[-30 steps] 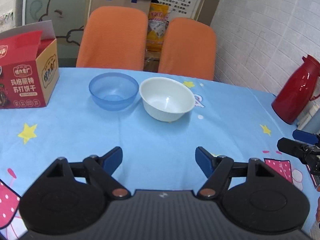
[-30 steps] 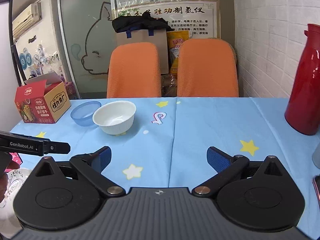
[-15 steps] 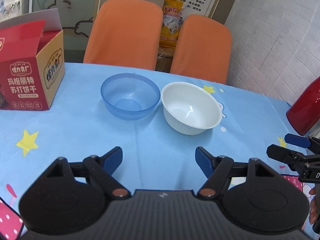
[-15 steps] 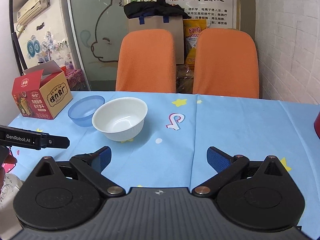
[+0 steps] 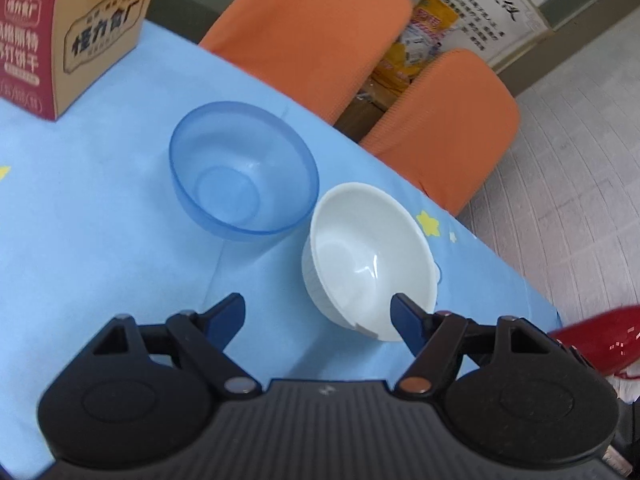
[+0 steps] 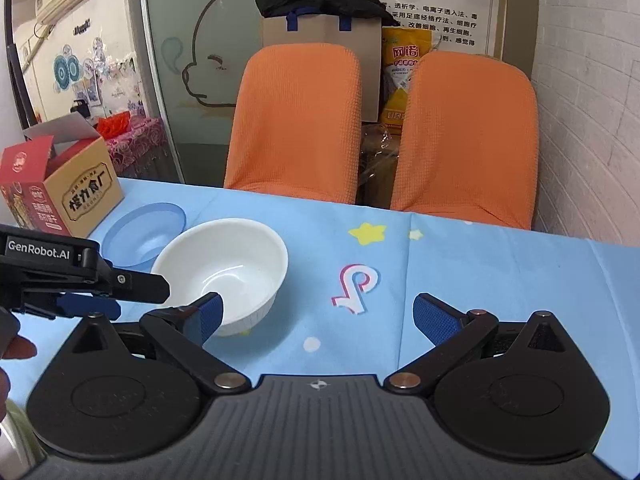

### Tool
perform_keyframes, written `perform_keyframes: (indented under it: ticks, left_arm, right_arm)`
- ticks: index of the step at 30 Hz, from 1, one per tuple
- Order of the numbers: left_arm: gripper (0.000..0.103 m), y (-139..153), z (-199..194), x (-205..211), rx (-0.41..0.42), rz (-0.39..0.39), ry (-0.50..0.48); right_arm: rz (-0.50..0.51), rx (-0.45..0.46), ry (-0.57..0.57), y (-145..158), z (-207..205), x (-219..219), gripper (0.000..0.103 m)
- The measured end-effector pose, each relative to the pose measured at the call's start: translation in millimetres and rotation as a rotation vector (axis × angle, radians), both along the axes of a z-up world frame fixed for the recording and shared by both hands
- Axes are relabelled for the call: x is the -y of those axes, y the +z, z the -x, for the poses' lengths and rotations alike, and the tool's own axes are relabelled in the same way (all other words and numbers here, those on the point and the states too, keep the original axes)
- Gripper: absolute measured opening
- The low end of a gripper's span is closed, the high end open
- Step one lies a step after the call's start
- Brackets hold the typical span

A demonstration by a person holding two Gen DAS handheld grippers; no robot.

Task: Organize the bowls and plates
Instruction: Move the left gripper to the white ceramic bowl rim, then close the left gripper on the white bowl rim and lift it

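A translucent blue bowl (image 5: 244, 172) and a white bowl (image 5: 372, 260) stand side by side on the blue tablecloth (image 5: 100, 260). My left gripper (image 5: 318, 312) is open, rolled to one side, just short of the white bowl. Its right fingertip (image 5: 404, 316) overlaps the bowl's near rim; I cannot tell whether it touches. In the right wrist view the white bowl (image 6: 224, 264) sits ahead on the left, with the blue bowl (image 6: 144, 232) behind it. My right gripper (image 6: 318, 308) is open over bare cloth, its left fingertip (image 6: 210, 312) in front of the bowl's wall. The left gripper (image 6: 140, 296) reaches in from the left edge.
A red and tan cardboard box (image 6: 60, 196) stands at the table's far left. Two orange chairs (image 6: 296, 120) line the far edge. A red flask (image 5: 600, 340) is at the right, past the white bowl. A person's fingers (image 6: 16, 348) show at the left edge.
Both grippers have moved forward to the bowls, which now look much larger. The left gripper has rolled, so its view is tilted. Both stayed open.
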State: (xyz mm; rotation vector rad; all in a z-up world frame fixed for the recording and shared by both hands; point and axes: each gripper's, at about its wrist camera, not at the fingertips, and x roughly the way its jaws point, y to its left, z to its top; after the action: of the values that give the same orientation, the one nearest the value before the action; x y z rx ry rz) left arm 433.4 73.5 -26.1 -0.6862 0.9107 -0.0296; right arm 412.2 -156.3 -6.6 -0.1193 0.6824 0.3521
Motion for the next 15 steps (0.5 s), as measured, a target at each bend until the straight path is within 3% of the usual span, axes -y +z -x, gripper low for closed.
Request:
perform_keyframes:
  ticks: [4, 10, 13, 15]
  left_arm:
    - [0.071, -4.6, -10.4, 1.8, -0.003, -0.018, 0.108]
    - [0.067, -9.5, -19.9, 8.6, -0.012, -0.001, 0.115]
    - [0.06, -14.0, -22.8, 5.6, -0.014, 0.029, 0.144]
    - [0.05, -14.9, -24.4, 5.7, -0.001, 0.036, 0.146]
  right_arm:
    - [0.038, -0.019, 0.042, -12.2, -21.1, -16.6, 0.103]
    - [0.104, -0.019, 0.104, -25.2, -38.5, -34.7, 0.103]
    - [0.097, -0.021, 0.126, -29.0, -42.3, -37.4, 0.103]
    - [0.097, -0.027, 0.139, -31.9, -45.5, -39.8, 0.103]
